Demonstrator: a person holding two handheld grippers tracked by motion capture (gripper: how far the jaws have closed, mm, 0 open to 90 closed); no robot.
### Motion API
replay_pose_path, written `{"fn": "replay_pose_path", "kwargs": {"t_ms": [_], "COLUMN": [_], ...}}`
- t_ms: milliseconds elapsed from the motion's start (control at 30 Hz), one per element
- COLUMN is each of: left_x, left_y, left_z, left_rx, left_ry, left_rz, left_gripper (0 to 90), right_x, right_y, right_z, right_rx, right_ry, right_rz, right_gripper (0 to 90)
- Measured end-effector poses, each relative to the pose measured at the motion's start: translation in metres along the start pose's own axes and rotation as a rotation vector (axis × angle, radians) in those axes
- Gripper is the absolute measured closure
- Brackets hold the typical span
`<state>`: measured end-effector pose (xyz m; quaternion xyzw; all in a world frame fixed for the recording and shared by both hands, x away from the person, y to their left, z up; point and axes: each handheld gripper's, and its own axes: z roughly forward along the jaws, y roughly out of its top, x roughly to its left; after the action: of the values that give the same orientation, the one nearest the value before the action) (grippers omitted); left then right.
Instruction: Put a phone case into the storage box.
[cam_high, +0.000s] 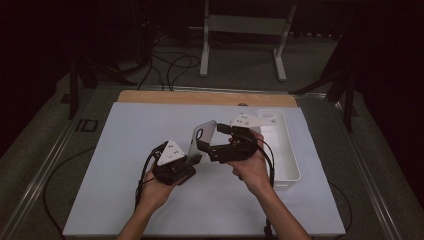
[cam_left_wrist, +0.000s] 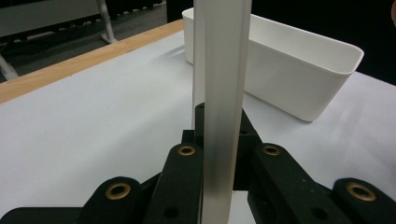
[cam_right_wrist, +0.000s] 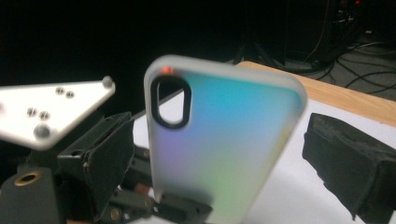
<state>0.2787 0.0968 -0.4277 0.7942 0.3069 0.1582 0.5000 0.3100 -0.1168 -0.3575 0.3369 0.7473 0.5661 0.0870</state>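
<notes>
Left hand (cam_high: 152, 192): it comes in from the bottom edge of the high view and holds the left claw low over the tabletop.
Left claw (cam_high: 189, 161): its jaws are closed on the bottom end of the case. In the left gripper view the case edge stands upright between the two black jaws, and both press on it.
Right hand (cam_high: 252, 167): it holds the right claw just beside the left one, on the side toward the bin.
Right claw (cam_high: 204, 141): it points to the case from the side. In the right gripper view its two padded jaws stand apart, one on each side of the case. The jaws are open and I see a gap between the right pad and the case edge. If the left pad touches the case, I cannot tell.
Case (cam_right_wrist: 219, 140): a frosted, half-clear phone case with an oval camera hole near its top corner. It stands almost upright above the tabletop, a little tilted, with its bottom end in the left claw.
Tabletop (cam_high: 150, 130): it carries a pale sheet, and a strip of wood shows along the far edge.
Bin (cam_high: 287, 160): a white oblong box on the right part of the tabletop, behind the right hand.
</notes>
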Motion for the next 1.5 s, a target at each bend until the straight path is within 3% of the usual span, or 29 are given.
{"fn": "replay_pose_path", "kwargs": {"t_ms": [100, 167, 433, 667, 867, 1067, 1133, 1333, 1500], "left_x": [-0.001, -0.005, -0.015, -0.017, -0.014, -0.009, -0.007, -0.001, 0.005], "left_y": [0.0, -0.001, -0.003, -0.003, -0.003, -0.001, -0.001, -0.002, -0.003], "left_z": [0.001, 0.003, 0.011, 0.014, 0.01, 0.001, -0.002, -0.009, -0.014], "left_rx": [0.007, 0.01, 0.033, 0.036, 0.025, -0.005, -0.011, -0.005, -0.021], "left_ry": [-0.002, -0.006, -0.012, -0.024, -0.03, 0.043, 0.049, 0.059, 0.071], "left_rz": [0.01, 0.009, 0.015, 0.022, 0.02, 0.017, 0.011, 0.024, 0.018], "left_gripper": [86.1, 86.1, 84.6, 81.5, 54.3, 26.0, 17.2, 0.6, 0.1], "right_x": [0.001, 0.001, -0.001, 0.001, 0.002, 0.0, 0.0, -0.004, -0.008], "right_y": [0.001, 0.002, -0.001, -0.003, -0.004, -0.004, -0.004, -0.005, -0.006], "right_z": [0.003, 0.008, 0.011, 0.01, 0.01, 0.009, 0.008, 0.006, 0.004], "right_rx": [0.0, 0.003, -0.008, -0.008, -0.001, 0.004, 0.004, 0.005, 0.01], "right_ry": [0.0, -0.024, -0.04, -0.057, -0.068, -0.078, -0.08, -0.091, -0.102], "right_rz": [0.015, 0.025, 0.057, 0.035, 0.012, 0.001, 0.001, 0.003, 0.002], "right_gripper": [9.0, 14.8, 15.7, 16.8, 16.9, 16.9, 16.9, 16.9, 16.9]}}
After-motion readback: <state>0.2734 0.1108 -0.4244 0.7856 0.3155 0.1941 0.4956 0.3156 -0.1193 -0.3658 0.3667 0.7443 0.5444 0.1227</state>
